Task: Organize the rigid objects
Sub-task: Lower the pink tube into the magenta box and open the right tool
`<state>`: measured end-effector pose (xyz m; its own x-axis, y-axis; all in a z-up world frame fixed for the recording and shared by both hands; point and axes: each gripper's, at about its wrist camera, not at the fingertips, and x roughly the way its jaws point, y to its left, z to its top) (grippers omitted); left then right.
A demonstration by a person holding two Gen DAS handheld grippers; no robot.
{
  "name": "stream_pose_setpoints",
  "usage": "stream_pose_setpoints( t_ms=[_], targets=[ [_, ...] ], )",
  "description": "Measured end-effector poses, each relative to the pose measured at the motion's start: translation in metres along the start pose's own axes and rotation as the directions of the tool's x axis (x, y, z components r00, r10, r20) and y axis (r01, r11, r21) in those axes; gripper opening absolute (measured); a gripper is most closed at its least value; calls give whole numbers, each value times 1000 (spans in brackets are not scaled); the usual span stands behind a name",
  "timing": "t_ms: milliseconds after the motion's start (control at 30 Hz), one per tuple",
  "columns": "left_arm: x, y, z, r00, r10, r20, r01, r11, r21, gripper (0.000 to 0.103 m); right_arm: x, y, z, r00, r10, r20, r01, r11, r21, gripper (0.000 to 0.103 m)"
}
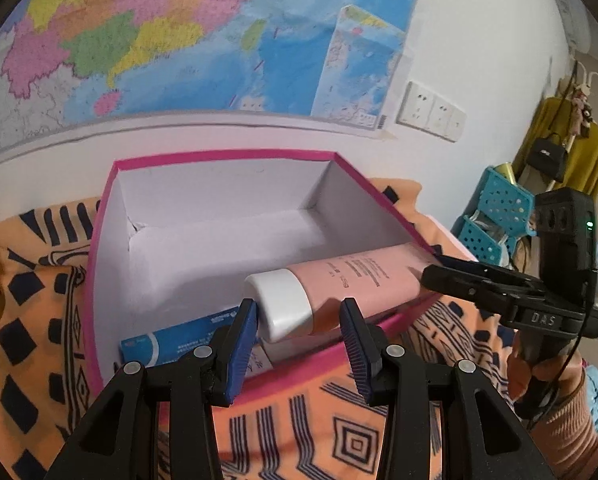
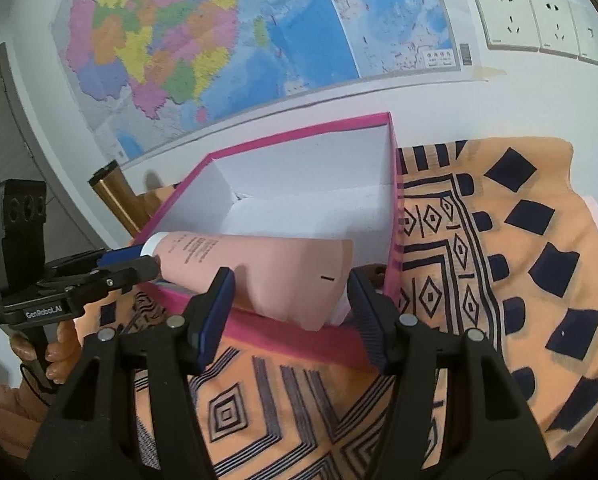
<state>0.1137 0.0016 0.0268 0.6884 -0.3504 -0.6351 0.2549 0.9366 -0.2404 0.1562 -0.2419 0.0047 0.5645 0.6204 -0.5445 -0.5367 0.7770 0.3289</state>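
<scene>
A pink tube with a white cap lies slanted inside a pink-rimmed white box, its flat tail resting on the box's right rim. A blue carton lies at the box's near wall. My left gripper is open just in front of the cap, not touching it. In the right wrist view the tube's flat tail sits between the fingers of my open right gripper, and the box lies ahead. The right gripper also shows in the left wrist view at the tube's tail.
An orange cloth with dark patterns covers the surface under the box. A wall map and sockets are behind. Turquoise baskets and hanging clothes stand at the right. A brass post stands left of the box.
</scene>
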Motion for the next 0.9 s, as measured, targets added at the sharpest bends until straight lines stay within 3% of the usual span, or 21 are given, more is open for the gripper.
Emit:
stream_pose_setpoints(
  t_ms=[267, 400, 533, 733, 833, 900],
  targets=[
    [21, 10, 0, 999, 15, -44, -16, 1000, -21, 42, 12, 7, 8, 996, -92, -16, 91, 994, -60, 63],
    [15, 11, -5, 999, 41, -25, -41, 999, -20, 48, 10, 10, 4, 994, -109, -5, 109, 992, -68, 66],
    [-7, 5, -14, 996, 73, 48, -74, 997, 8, 77, -3, 21, -10, 992, -126, 32, 128, 988, -91, 71],
    [-46, -9, -42, 983, 104, 149, -111, 993, 40, 103, -29, 51, -41, 983, -134, 127, 151, 979, -138, 92],
    [-58, -14, -58, 977, 137, 161, -145, 989, 37, 103, -31, 64, -55, 978, -154, 138, 175, 972, -155, 102],
    [-60, -17, -70, 972, 178, 152, -185, 982, 32, 103, -30, 70, -64, 977, -162, 136, 184, 968, -168, 103]
  ],
)
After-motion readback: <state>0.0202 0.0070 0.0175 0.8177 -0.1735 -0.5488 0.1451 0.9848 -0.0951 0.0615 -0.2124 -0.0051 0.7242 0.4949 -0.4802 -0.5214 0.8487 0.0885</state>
